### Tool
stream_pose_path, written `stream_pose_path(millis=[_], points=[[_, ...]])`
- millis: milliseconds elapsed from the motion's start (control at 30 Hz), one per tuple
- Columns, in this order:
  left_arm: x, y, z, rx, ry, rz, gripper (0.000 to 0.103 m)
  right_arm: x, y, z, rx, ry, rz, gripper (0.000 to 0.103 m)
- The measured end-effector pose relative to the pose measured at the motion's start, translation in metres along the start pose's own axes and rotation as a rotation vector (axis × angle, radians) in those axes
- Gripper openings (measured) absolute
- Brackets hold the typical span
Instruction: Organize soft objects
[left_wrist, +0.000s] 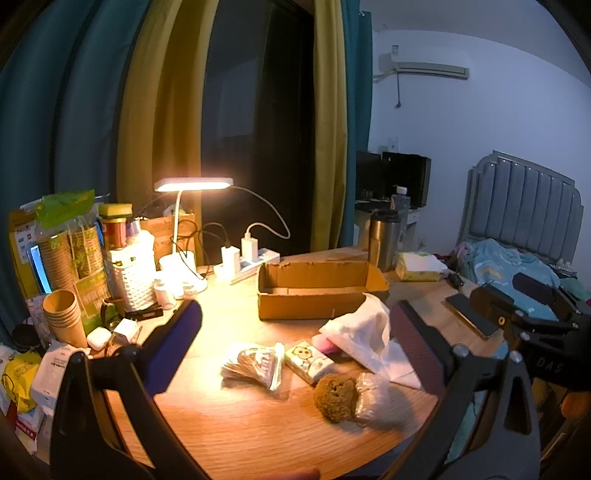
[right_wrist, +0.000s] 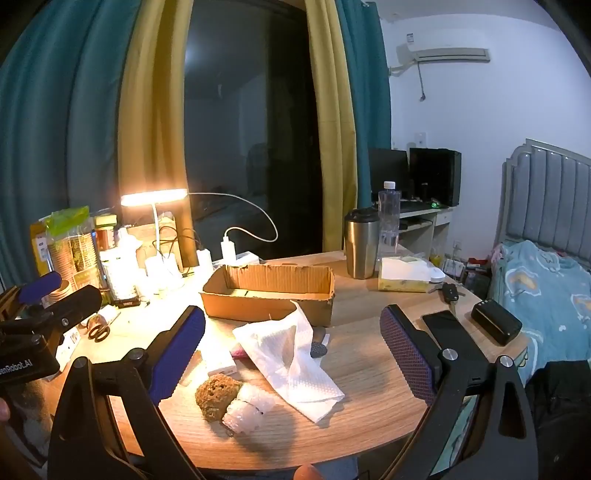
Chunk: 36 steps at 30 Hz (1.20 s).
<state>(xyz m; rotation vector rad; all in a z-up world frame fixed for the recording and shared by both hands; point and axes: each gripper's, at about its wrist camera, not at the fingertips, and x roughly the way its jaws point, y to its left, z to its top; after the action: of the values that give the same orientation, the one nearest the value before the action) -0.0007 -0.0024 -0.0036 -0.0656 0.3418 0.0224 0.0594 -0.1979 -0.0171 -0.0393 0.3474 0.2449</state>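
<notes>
Both grippers hover over the wooden table (left_wrist: 258, 435): left gripper (left_wrist: 295, 354) and right gripper (right_wrist: 295, 354) have fingers spread wide, nothing between them. Brown sponge (left_wrist: 333, 397) touches a bubble-wrap roll (left_wrist: 371, 400) near the front edge, just beside a white paper towel (right_wrist: 291, 360); the open cardboard box (left_wrist: 317, 291) sits behind them.

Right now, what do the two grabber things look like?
Each one is a black plastic frame with silver bolts and two long fingers padded in bumpy purple-blue rubber. The left gripper has white lettering on its black body; so does the right gripper.
</notes>
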Motion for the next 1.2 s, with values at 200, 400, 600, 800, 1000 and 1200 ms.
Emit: stream_pose_path(millis=[200,400,600,800,1000,1200], points=[[-0.0006,-0.0005,-0.0001,0.007,-0.003,0.001,0.102,-0.0015,-0.0027,0.0003,-0.001,0.001,0.002,0.097],[-0.0008,-0.0004,-0.0003,0.007,-0.006,0.001,0.102,-0.0009,0.0029,-0.0029,-0.001,0.002,0.003,0.097],[-0.0009,-0.0002,-0.0010,0.011,-0.007,0.007,0.102,-0.0001,0.0028,-0.0022,-0.002,0.004,0.003,0.097],[-0.0015,0.0011,-0.0013,0.012,-0.006,0.008,0.102,0.0003,0.0030,-0.0025,-0.002,0.006,0.002,0.097],[-0.0015,0.0012,-0.0012,0.013,-0.006,0.008,0.102,0.0005,0.0020,-0.0026,-0.003,0.006,0.003,0.097],[-0.0013,0.0018,-0.0009,0.013,-0.005,0.008,0.102,0.0010,0.0012,-0.0034,-0.003,0.008,0.003,0.097]])
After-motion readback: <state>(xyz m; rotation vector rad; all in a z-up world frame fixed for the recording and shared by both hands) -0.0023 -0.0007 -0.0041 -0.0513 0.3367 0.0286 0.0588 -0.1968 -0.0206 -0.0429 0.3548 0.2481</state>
